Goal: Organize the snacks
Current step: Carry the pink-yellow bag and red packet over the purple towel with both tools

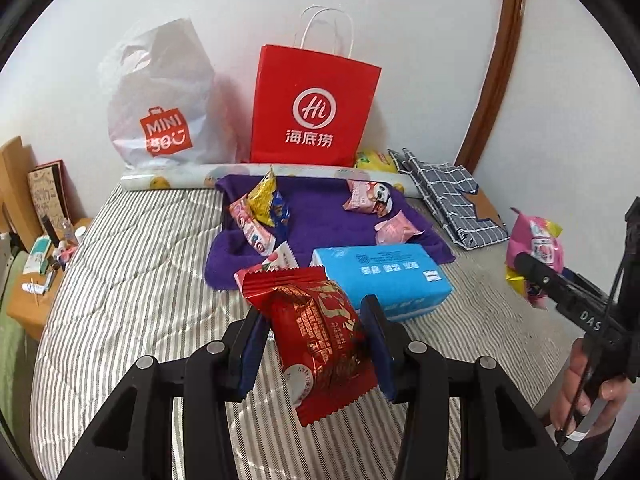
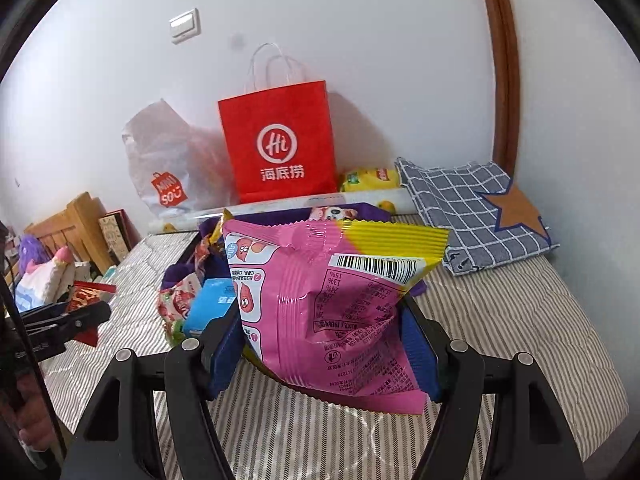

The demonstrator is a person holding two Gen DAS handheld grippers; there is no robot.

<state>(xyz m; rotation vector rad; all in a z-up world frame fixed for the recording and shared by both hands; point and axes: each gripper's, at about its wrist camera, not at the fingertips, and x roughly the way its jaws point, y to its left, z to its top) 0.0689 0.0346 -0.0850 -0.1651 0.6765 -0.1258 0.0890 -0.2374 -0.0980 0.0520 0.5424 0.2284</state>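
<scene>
My left gripper [image 1: 314, 324] is shut on a red snack packet [image 1: 320, 336] and holds it above the striped bed [image 1: 132, 280]. My right gripper [image 2: 320, 320] is shut on a pink and yellow snack bag [image 2: 332, 304], also held up; the bag shows at the right of the left wrist view [image 1: 534, 248]. Several small snack packets [image 1: 260, 212] lie on a purple towel [image 1: 320, 216] ahead. A blue tissue pack [image 1: 384, 276] lies at the towel's near edge. A red paper bag [image 1: 314, 108] and a white plastic bag [image 1: 160, 100] stand against the wall behind.
A folded checked cloth [image 2: 472, 208] lies at the back right of the bed. A yellow packet [image 2: 370, 180] sits beside the red bag. A rolled patterned sheet [image 1: 176, 180] lies along the wall. A wooden bedside table with small items [image 1: 44, 264] stands left of the bed.
</scene>
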